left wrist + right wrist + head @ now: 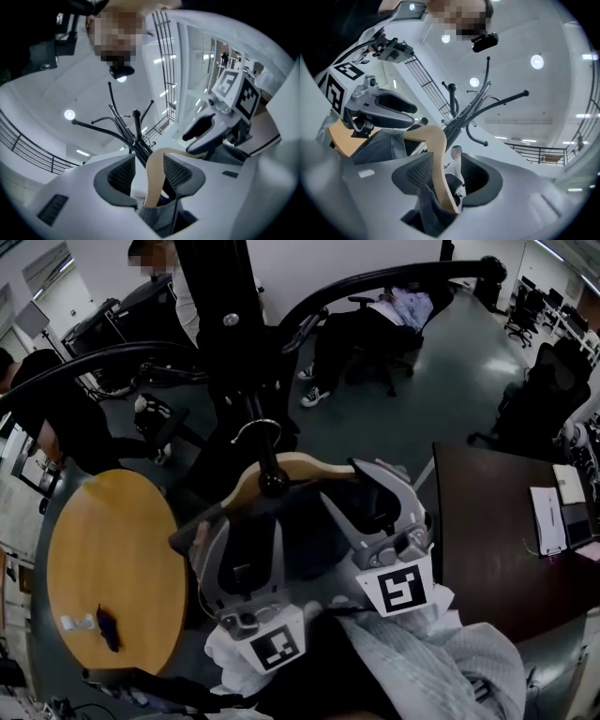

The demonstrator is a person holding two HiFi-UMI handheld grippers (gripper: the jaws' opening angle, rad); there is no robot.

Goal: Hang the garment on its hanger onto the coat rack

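Both tongs spread wide, neither is pinching.

Left gripper: jaws well apart. The pale wooden hanger runs up between them, one arm of it. It sits close against one ribbed black pad, with a clear gap to the other pad. No squeeze visible. Grey fabric of the garment bunches under the wood at the root of the jaws.

Right gripper: same picture. Jaws apart, with the other hanger arm between them. The wood lies beside one pad and open space shows to the other. Grey fabric drapes below the wood here too.

Relative to the black metal coat rack:
- In the head view, the hanger's wooden middle sits just in front of the rack's pole, touching or nearly touching a black ball-ended arm of the rack.
- The hanger's thin metal hook is right at the pole. Cannot tell whether it bears on a rack arm.
- Both grippers sit below the hanger, on the near side of the pole, one under each hanger arm.
- In both gripper views, the rack's curved arms fan out above and behind the hanger.
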